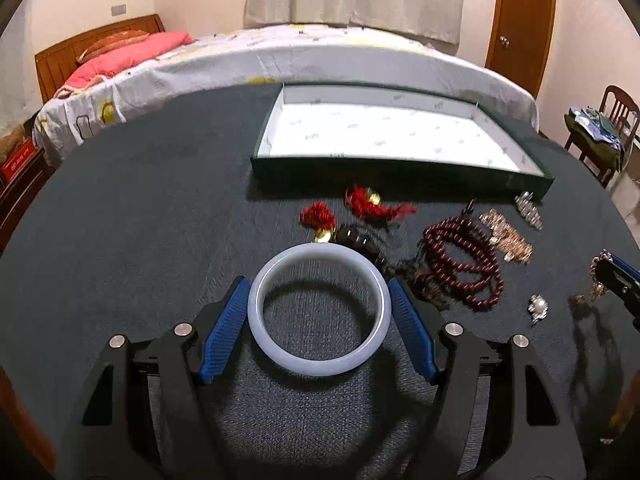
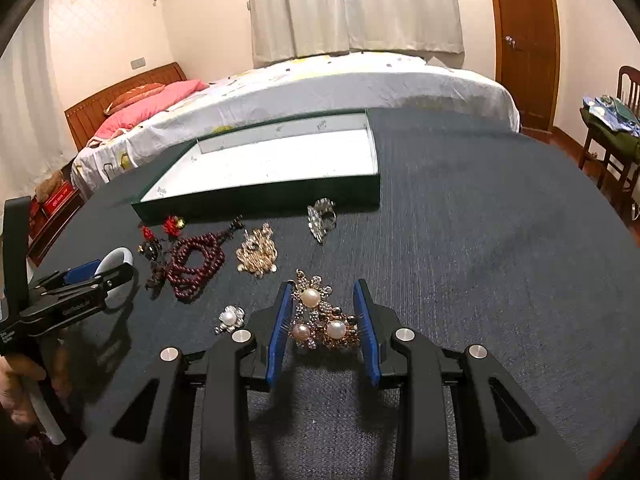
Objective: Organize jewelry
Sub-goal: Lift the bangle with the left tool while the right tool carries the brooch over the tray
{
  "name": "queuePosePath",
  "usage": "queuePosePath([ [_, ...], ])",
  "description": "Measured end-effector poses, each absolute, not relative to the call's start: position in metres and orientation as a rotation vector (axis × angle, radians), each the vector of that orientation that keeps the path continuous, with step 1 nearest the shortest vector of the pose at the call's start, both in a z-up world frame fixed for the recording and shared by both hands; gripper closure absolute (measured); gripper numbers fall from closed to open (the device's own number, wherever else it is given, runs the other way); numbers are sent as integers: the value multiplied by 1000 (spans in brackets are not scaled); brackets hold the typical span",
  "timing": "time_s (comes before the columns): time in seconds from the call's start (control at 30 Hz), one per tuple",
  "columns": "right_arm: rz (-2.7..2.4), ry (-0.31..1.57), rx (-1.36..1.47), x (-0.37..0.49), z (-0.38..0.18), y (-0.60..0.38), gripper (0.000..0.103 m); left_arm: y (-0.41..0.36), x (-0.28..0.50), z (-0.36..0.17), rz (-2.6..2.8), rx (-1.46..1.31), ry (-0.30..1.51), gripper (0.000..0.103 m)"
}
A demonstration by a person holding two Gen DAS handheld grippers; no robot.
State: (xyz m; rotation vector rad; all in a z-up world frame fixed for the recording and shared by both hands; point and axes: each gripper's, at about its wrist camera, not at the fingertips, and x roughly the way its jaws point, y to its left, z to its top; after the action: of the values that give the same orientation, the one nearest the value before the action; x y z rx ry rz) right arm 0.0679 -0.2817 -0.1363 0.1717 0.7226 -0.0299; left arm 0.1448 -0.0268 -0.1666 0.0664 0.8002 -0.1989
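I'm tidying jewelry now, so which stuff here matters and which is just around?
Job: white bangle, dark red bead string, pearl brooches, gold chain pile, green tray.
Lying about: bed, chair, door.

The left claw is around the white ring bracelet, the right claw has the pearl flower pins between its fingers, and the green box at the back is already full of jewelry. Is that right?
Almost. The green box is still empty; the left wrist view shows only its white lining. The rest stands: the left claw is around the white ring bracelet, and the pearl flower pins lie between the right claw fingers.
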Motion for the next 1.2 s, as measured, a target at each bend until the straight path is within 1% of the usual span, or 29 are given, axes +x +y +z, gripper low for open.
queuePosePath([
  [0.4, -22, 649, 159, 66, -104, -279, 71, -35, 141, -131, -231, 39, 729, 34],
  [0.67, -8, 573, 137, 84, -76, -279, 71, -49, 153, -111, -264, 27, 683, 34],
  [0.83, 8, 507, 120, 109, -53, -278, 71, -59, 171, -93, -283, 15, 644, 34],
  [1.03, 18, 438, 98, 145, -33, -280, 71, -78, 215, -71, -297, 10, 576, 34],
  [1.2, 13, 425, 95, 179, -36, -287, 71, -95, 252, -67, -298, 8, 547, 34],
])
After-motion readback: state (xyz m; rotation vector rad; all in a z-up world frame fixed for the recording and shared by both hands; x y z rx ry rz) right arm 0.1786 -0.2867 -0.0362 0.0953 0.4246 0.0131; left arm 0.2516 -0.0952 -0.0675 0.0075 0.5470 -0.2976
